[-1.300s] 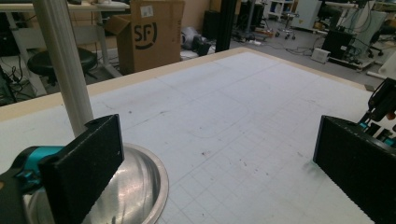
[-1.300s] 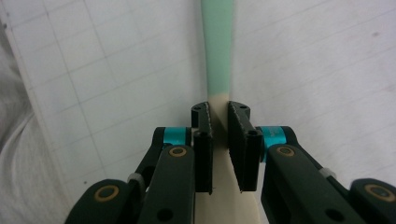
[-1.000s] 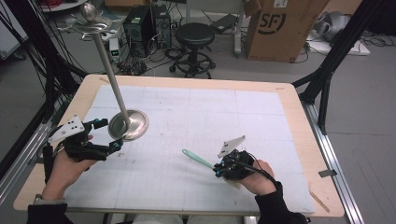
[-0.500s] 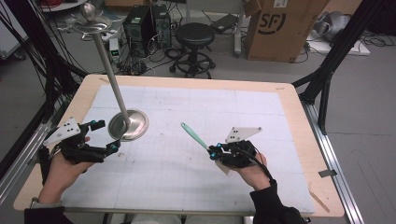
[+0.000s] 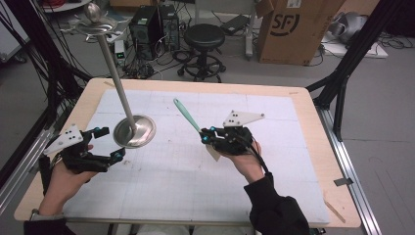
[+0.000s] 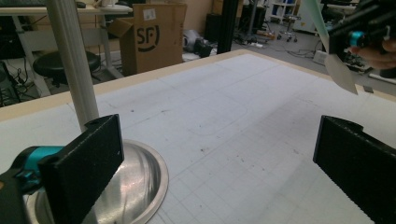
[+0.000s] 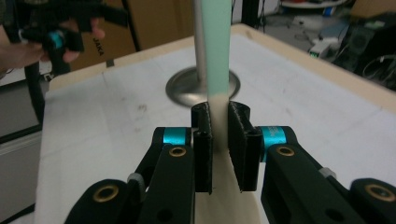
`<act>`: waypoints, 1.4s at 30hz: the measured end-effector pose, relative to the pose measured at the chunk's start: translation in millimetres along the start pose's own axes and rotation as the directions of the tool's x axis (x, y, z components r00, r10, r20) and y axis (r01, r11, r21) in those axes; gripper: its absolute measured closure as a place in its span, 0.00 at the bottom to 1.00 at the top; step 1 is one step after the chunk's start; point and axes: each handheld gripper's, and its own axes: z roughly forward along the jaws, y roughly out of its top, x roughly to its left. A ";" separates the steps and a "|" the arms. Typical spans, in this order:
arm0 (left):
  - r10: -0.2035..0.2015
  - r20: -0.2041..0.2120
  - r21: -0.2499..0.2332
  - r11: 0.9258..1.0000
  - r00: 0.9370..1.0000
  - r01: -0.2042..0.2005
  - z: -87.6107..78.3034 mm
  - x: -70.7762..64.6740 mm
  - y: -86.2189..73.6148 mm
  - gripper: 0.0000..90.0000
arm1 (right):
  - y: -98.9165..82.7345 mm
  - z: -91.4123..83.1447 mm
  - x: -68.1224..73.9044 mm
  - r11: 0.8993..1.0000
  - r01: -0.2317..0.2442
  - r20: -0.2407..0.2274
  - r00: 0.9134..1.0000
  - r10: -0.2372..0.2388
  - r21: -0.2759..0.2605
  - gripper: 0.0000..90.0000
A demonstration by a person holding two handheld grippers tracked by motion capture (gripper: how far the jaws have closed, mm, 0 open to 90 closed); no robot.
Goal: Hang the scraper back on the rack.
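Right gripper (image 5: 211,139) is clamped on a spatula (image 5: 188,116) at the neck, where the mint-green handle meets the cream blade (image 7: 219,186). It holds the spatula clear of the table (image 5: 303,147), handle slanting up and away toward the far edge, blade poking out below the jaws. Left gripper (image 5: 111,143) sits on the mat with jaws wide apart, nothing between them, just beside the round steel base (image 5: 134,131) of the metal stand (image 5: 113,81). The 2 grippers are well apart.
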 end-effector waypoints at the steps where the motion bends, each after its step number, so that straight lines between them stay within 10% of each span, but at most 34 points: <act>1: -0.002 0.001 -0.002 1.000 1.000 0.002 -0.1 -0.1 -0.2 0.03 | 5.3 3.3 0.3 1.000 0.009 -0.007 1.000 -0.009 -0.009 0.90; 24: -0.013 -0.042 -0.011 1.000 0.999 0.013 -24.9 0.9 -4.9 0.03 | 105.0 66.6 9.4 0.976 0.047 0.030 0.999 -0.041 -0.212 0.90; 42: -0.015 -0.072 -0.011 1.000 0.997 0.014 -39.7 1.5 -8.0 0.03 | 127.8 81.2 17.3 0.955 0.043 0.001 0.999 -0.045 -0.293 0.90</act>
